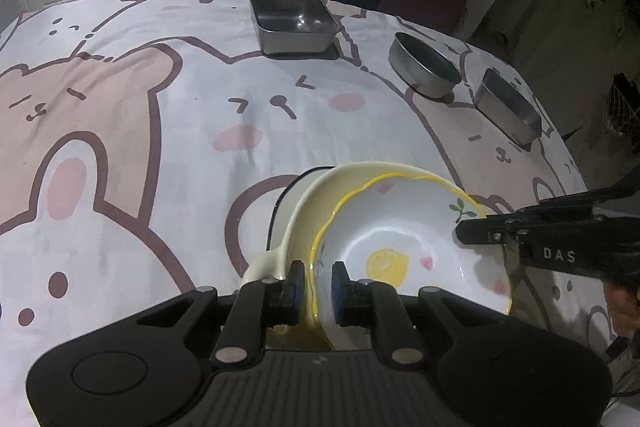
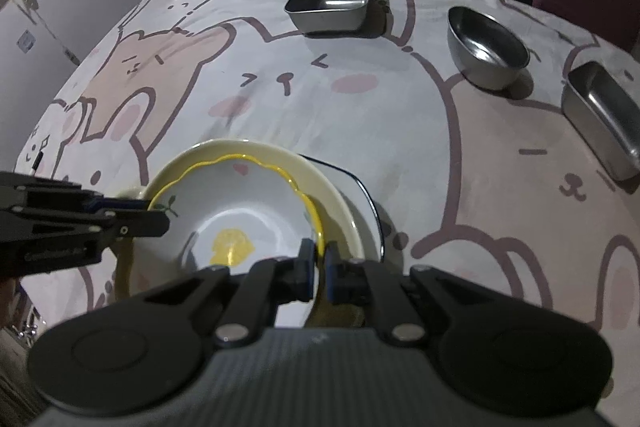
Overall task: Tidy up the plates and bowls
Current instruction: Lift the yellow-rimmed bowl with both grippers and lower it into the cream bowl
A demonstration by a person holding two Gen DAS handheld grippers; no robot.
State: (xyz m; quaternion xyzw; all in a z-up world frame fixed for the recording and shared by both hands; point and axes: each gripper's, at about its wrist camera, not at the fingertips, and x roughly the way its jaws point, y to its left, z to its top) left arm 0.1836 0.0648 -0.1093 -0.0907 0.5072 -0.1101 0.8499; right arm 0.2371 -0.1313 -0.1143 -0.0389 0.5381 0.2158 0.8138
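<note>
While both grippers clamp its rim, the white ceramic bowl with wavy yellow edge (image 2: 244, 215) sits inside a cream ceramic bowl (image 2: 340, 203) on the cartoon-printed tablecloth (image 2: 360, 115): left gripper (image 1: 318, 285) on one side, right gripper (image 2: 319, 267) opposite.

Right hand-held gripper (image 2: 319, 269) clamps lemon bowl (image 2: 236, 211) rim.

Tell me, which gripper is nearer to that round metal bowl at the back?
The right. The right gripper is clamped on the lemon bowl's rim on the side facing the round metal bowl; the left gripper grips the opposite rim, farther away.
</note>
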